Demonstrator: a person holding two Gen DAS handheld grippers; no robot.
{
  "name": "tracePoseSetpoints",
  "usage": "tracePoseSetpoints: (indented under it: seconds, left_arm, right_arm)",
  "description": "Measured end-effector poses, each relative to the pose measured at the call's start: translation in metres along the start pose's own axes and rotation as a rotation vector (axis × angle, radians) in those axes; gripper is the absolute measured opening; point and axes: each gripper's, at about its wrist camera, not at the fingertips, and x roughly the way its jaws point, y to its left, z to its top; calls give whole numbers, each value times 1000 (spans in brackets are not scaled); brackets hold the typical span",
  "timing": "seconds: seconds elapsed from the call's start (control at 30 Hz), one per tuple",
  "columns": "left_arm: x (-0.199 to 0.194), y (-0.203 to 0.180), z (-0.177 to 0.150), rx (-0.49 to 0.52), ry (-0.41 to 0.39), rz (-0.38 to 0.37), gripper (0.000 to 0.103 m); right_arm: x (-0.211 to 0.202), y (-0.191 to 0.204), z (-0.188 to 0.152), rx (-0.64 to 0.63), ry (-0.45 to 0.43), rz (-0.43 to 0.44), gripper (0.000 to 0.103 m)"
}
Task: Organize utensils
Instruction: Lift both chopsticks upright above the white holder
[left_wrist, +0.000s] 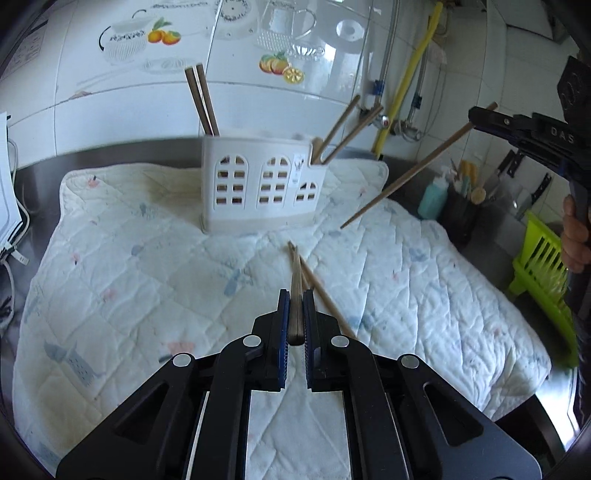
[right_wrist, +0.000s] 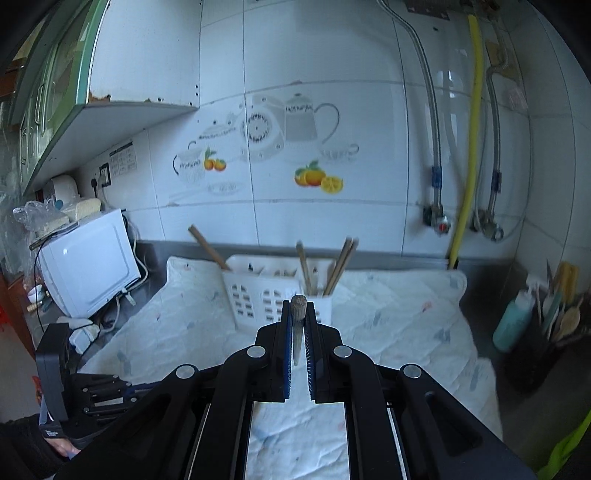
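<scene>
Nearest to us, the left tongs (left_wrist: 295, 314) are pressed tight on a dark chopstick (left_wrist: 296, 291), its tip reaching out over the quilted cloth (left_wrist: 147, 258) that covers the counter (left_wrist: 40, 177). Just to its right a loose chopstick (left_wrist: 325, 295) lies flat on the cloth, running under the tongs. Over on the right, higher up, the right tongs (left_wrist: 480, 118) pinch a pale chopstick (left_wrist: 406, 175) that slopes down to the left, its point hanging above the cloth, clear of it. A hand (left_wrist: 574, 236) grips that tool's handle at the right edge. Further back, the white utensil holder (left_wrist: 258, 184) stands upright on the cloth: two dark chopsticks (left_wrist: 203, 99) lean in its left end, pale ones (left_wrist: 343, 133) tilt from its right compartment. Far right, a green rack (left_wrist: 539, 262) and a black pot of tools (left_wrist: 461, 214) sit beside the cloth. Behind everything, the tiled wall (left_wrist: 110, 92).
</scene>
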Motion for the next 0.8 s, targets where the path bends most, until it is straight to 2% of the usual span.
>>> tracePoseSetpoints:
  seconds: [0.23, 0.4, 0.53, 0.7, 0.8]
  left_arm:
    - [-4, 10, 26, -15, -14, -3, 5]
    - [-6, 11, 40, 1, -33, -3, 5]
    - [-8, 11, 53, 13, -53, -8, 5]
    - [-15, 12, 76, 32, -91, -7, 5]
    - [-19, 12, 90, 48, -112, -2, 5]
  right_arm:
    - [16, -4, 65, -65, -32, -15, 6]
    - [41, -2, 93, -103, -22, -47, 6]
    - [75, -5, 98, -115, 38, -66, 6]
    - [114, -12, 93, -82, 107, -42, 6]
    - [127, -16, 87, -61, 116, -39, 7]
